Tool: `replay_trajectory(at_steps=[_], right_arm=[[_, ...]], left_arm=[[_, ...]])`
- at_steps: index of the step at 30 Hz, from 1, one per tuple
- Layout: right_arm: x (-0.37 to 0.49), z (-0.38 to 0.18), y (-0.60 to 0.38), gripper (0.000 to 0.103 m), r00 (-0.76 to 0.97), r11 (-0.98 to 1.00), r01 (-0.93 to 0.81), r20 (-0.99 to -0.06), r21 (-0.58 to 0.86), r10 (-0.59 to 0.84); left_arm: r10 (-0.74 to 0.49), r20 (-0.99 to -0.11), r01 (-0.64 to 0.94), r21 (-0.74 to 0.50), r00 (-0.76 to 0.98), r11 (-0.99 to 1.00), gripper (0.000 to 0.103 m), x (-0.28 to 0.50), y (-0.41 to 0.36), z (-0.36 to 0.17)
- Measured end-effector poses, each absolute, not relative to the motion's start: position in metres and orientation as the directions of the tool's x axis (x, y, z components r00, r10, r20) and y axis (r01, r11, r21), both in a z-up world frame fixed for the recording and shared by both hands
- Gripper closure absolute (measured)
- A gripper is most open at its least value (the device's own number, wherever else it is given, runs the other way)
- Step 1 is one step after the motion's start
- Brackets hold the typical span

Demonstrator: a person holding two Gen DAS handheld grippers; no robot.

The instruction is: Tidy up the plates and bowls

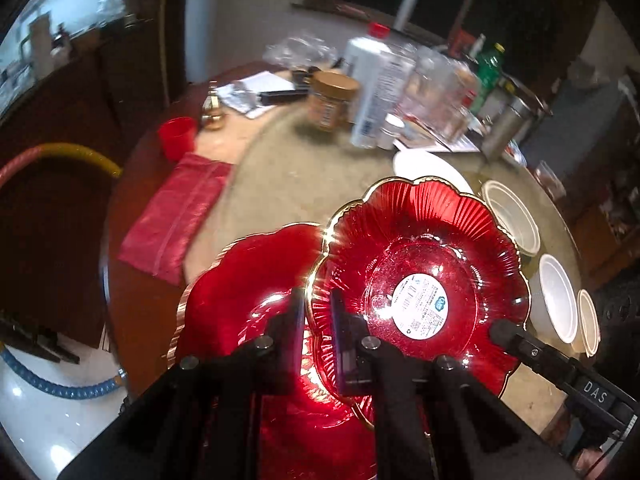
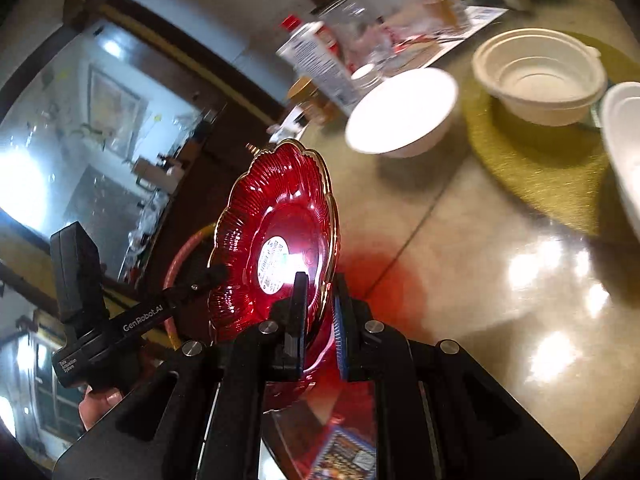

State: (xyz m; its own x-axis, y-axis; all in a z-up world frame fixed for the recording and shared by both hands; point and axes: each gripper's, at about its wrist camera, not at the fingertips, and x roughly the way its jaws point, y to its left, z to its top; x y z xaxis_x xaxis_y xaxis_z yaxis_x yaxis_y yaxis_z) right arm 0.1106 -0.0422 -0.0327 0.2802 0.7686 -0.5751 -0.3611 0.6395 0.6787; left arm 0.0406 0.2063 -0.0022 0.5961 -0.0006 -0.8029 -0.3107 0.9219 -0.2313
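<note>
My left gripper (image 1: 318, 312) is shut on the rim of a red gold-edged scalloped plate (image 1: 420, 268) with a white label, held above the table. My right gripper (image 2: 320, 292) is shut on the opposite rim of the same plate (image 2: 276, 240); its finger shows in the left wrist view (image 1: 506, 334). A second red plate (image 1: 248, 292) lies under and to the left of the held one. Three white bowls (image 1: 510, 212) (image 1: 558, 296) (image 1: 588, 320) stand in a row on the right. In the right wrist view a white bowl (image 2: 400, 116) and a stacked beige bowl (image 2: 540, 76) stand on the table.
A white plate (image 1: 428, 168) lies behind the held one. Bottles, a jar (image 1: 332, 100) and clear containers crowd the far side of the round table. A red cup (image 1: 176, 136) and a red cloth (image 1: 176, 216) lie at the left. A yellow mat (image 2: 532, 160) lies under the beige bowl.
</note>
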Motion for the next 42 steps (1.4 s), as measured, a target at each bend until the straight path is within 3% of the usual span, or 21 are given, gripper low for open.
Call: replay_trajectory(at_steps=[13,23,42], right_arm=[[0.09,-0.051,0.015,0.091,0.185,0.643,-0.447,-0.64,0.622,0.746],[0.095,-0.068,0.027,0.091,0.167,0.673,-0.454,-0.686,0.584,0.708],[0.091,-0.063,0.037,0.089,0.166,0.715,-0.506,-0.76,0.482,0.629]], left_arm=[[0.027,-0.817,-0.438,-0.281,0.576,0.854,0.093,-0.003,0.241,-0.039],[0.06,-0.827,-0.459,-0.248,0.559,0.853,0.093,-0.005,0.241,-0.046],[0.234,-0.833,-0.452,-0.022,0.501,0.892,0.087,0.009,0.219,-0.048]])
